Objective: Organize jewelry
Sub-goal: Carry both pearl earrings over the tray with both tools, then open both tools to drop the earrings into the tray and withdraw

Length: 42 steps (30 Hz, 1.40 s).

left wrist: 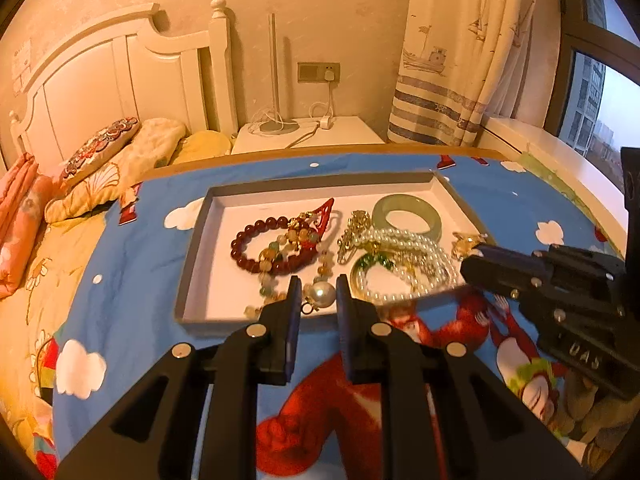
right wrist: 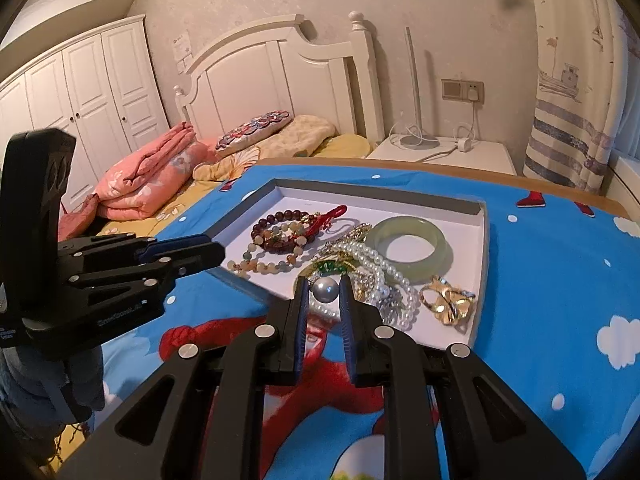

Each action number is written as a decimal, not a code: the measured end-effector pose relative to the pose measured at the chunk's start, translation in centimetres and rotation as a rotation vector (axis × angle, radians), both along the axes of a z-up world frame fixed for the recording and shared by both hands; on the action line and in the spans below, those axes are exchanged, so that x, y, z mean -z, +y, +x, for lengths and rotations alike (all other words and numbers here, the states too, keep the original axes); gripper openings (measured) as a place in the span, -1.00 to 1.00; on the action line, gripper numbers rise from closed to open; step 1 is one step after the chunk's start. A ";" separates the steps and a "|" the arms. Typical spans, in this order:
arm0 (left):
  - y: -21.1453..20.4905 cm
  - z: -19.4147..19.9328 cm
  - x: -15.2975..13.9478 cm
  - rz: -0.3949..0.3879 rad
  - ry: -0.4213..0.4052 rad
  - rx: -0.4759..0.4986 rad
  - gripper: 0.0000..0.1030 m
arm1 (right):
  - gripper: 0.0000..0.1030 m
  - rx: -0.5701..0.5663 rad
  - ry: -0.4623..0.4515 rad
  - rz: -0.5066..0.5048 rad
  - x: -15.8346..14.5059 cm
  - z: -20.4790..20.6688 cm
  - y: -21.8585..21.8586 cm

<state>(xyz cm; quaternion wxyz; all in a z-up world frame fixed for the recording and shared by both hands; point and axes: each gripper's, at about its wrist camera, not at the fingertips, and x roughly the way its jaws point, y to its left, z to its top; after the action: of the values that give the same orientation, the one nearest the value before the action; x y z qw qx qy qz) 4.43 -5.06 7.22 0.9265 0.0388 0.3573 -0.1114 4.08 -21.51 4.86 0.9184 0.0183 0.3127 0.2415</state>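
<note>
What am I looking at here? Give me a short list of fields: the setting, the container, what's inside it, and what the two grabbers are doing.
Setting: bedroom, blue cartoon-print cloth
Container: shallow white tray with grey rim
Contents: pale green jade bangle, dark red bead bracelet, white pearl strand, gold mask brooch, large grey pearl bead
Left gripper: open, at the tray's near edge
Right gripper: open, fingers either side of the grey pearl

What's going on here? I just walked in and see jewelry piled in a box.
A person holds a hand-held gripper in each hand over a shallow box of tangled jewelry on a blue cartoon cloth. The left hand-held gripper and right hand-held gripper are both open, each framing a large pearl bead near the box's front edge. The jade bangle, red bead bracelet and pearl necklace lie untouched inside.
</note>
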 end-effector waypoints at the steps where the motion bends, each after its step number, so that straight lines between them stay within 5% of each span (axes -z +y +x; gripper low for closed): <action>1: 0.0 0.4 0.1 -0.003 0.006 -0.001 -0.67 | -0.67 -0.002 0.001 0.003 0.0 0.2 0.1; 15: -0.6 4.2 2.4 0.020 0.050 -0.009 -0.67 | -0.66 -0.040 0.033 0.020 1.1 3.1 1.6; 36: -0.7 4.8 3.1 0.043 0.045 -0.038 -0.65 | -0.66 -0.036 0.039 0.028 1.6 3.6 1.8; 38: -0.6 4.8 3.1 0.047 0.045 -0.047 -0.43 | -0.65 -0.033 0.043 0.034 1.6 3.6 1.7; 40: -0.4 4.6 2.9 0.056 0.033 -0.070 0.14 | -0.54 -0.021 0.058 0.043 1.8 3.8 1.4; 42: -0.1 4.1 2.5 0.066 -0.009 -0.103 0.48 | -0.09 -0.001 0.070 0.055 1.9 3.9 1.0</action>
<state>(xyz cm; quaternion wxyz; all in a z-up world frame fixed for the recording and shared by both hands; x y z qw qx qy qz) 8.50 -5.20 4.71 0.9308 0.0515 0.3583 -0.0514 7.97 -20.51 2.93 0.9059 0.0519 0.3381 0.2498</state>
